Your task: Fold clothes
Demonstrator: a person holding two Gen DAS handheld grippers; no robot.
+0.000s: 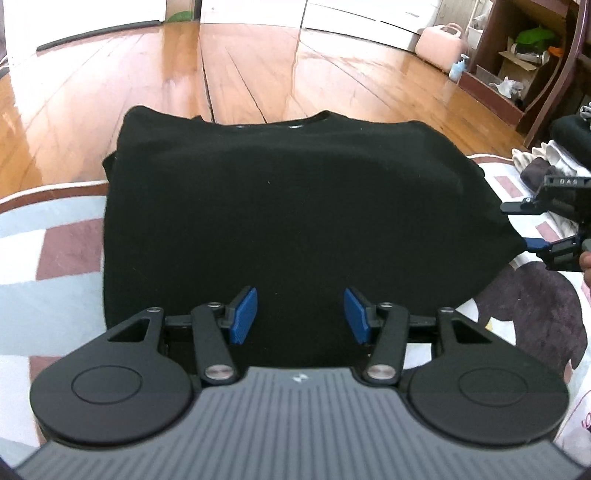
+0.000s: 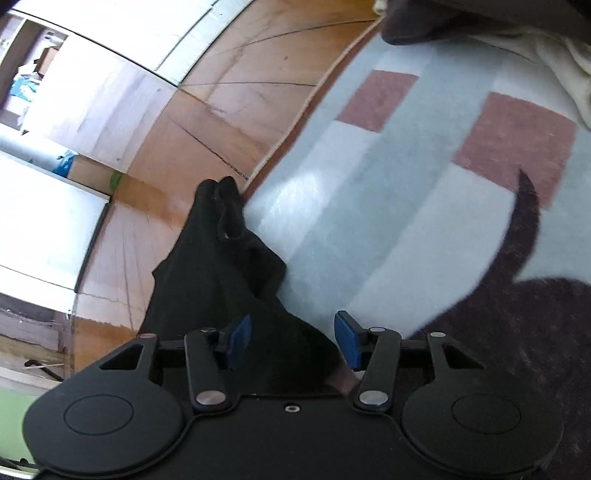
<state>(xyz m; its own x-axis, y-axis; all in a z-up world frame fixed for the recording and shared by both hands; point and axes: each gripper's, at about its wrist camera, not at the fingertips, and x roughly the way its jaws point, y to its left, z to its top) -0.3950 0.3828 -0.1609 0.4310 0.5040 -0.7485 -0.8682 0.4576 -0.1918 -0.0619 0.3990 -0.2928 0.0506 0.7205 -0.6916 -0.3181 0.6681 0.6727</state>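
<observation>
A black shirt lies flat, collar at the far side, partly on the patterned rug and partly on the wooden floor. My left gripper is open over the shirt's near edge, blue pads apart, nothing between them. My right gripper is at the shirt's right edge, jaws apart around the tip of the fabric. In the right wrist view the black shirt runs between the open jaws of the right gripper; the pads do not press on it.
A pile of other clothes lies on the rug at the right, also in the right wrist view. A dark wooden shelf and a pink case stand at the back right. Glossy wooden floor lies beyond.
</observation>
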